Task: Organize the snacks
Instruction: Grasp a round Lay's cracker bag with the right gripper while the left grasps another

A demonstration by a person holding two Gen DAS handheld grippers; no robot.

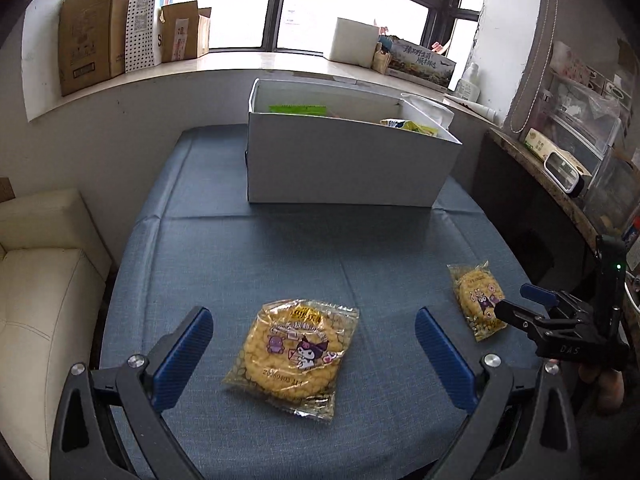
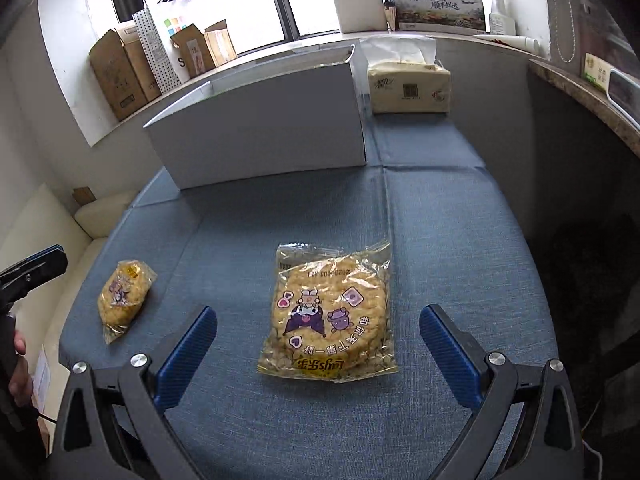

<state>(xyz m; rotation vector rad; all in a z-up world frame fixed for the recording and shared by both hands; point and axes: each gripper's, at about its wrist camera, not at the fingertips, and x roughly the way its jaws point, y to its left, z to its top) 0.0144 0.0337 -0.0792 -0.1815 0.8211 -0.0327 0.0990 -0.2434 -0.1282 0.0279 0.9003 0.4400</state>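
Note:
Two clear-wrapped yellow rice-cracker packs lie on the blue tablecloth. In the left wrist view one pack (image 1: 294, 354) lies between the wide-open fingers of my left gripper (image 1: 314, 330). The other pack (image 1: 478, 300) lies to the right, just in front of my right gripper (image 1: 516, 302). In the right wrist view that pack (image 2: 330, 316) lies between the open fingers of my right gripper (image 2: 318, 330), and the first pack (image 2: 122, 304) lies at the left near my left gripper's tip (image 2: 36, 264). A white box (image 1: 340, 156) stands at the back with snacks inside.
A tissue pack (image 2: 408, 84) stands right of the white box (image 2: 264, 128). A cream sofa (image 1: 44, 280) is left of the table, a dark counter (image 1: 540, 184) with containers to the right. Cardboard boxes (image 1: 92, 28) line the windowsill.

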